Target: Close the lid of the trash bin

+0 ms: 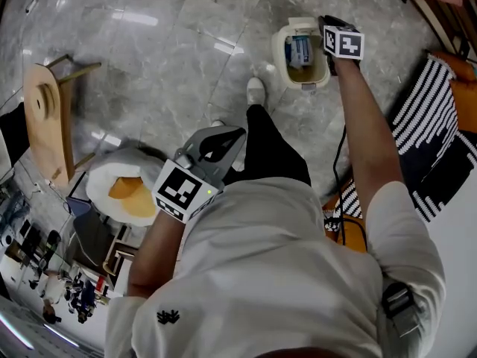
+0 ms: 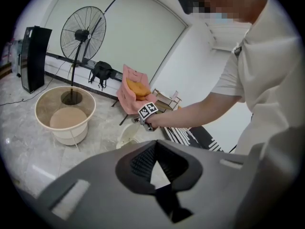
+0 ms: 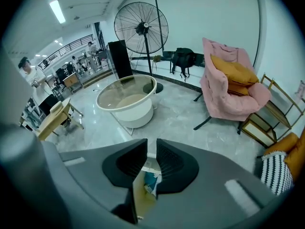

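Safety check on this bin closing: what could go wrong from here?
Packaging stands up in the open trash bin; if it reaches the rim, it may stop the bin closing. The right gripper hangs over the opening with jaws barely apart and could just nudge the bin.

Glossy grey marble floor [image 3: 183, 116]; white walls [image 3: 214, 13]. Far: black pedestal fan [image 3: 140, 25], round white glass-topped table [image 3: 127, 101]. Right: pink armchair [image 3: 228, 104], orange cushions [image 3: 233, 70].

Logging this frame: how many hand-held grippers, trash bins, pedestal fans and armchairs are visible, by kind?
Hand-held grippers: 2 (left hand-held gripper, right hand-held gripper)
Cream plastic trash bin: 1
Black pedestal fan: 1
Pink upholstered armchair: 1
Total: 5
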`<state>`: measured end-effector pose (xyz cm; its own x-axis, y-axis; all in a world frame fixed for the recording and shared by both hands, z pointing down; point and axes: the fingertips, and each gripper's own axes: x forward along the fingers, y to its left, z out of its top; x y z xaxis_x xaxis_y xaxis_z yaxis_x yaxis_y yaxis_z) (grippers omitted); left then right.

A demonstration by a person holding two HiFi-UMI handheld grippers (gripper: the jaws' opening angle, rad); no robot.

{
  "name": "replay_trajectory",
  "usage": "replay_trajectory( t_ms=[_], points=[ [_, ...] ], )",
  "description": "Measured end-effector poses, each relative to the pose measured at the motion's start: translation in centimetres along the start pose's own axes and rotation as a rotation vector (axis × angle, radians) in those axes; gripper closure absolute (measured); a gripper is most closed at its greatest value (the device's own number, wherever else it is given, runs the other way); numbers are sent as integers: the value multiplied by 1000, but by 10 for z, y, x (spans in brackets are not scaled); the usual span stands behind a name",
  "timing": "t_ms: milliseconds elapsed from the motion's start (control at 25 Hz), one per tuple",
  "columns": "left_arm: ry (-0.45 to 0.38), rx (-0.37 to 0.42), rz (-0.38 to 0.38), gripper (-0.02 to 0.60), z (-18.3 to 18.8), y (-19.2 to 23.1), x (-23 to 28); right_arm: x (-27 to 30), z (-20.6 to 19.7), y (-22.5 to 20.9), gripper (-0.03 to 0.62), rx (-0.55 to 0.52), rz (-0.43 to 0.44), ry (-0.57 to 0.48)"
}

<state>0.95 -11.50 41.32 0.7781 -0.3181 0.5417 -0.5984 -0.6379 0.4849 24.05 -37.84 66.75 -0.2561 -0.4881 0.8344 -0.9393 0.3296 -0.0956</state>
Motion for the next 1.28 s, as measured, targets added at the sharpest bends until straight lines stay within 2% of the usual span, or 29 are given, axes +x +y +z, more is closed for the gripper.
replay_trajectory(
  t_ms=[640,800,1280],
  points=[
    [-13,44,-42,525,4,-9,0,-15,-27,5,542,37,-6,6],
    [15,46,-53,525,-6,-12,-3,-22,-37,7,542,47,-13,8],
    [30,78,-93,525,-12,-18,-5,-36,-79,12,542,78,-28,35]
  ],
)
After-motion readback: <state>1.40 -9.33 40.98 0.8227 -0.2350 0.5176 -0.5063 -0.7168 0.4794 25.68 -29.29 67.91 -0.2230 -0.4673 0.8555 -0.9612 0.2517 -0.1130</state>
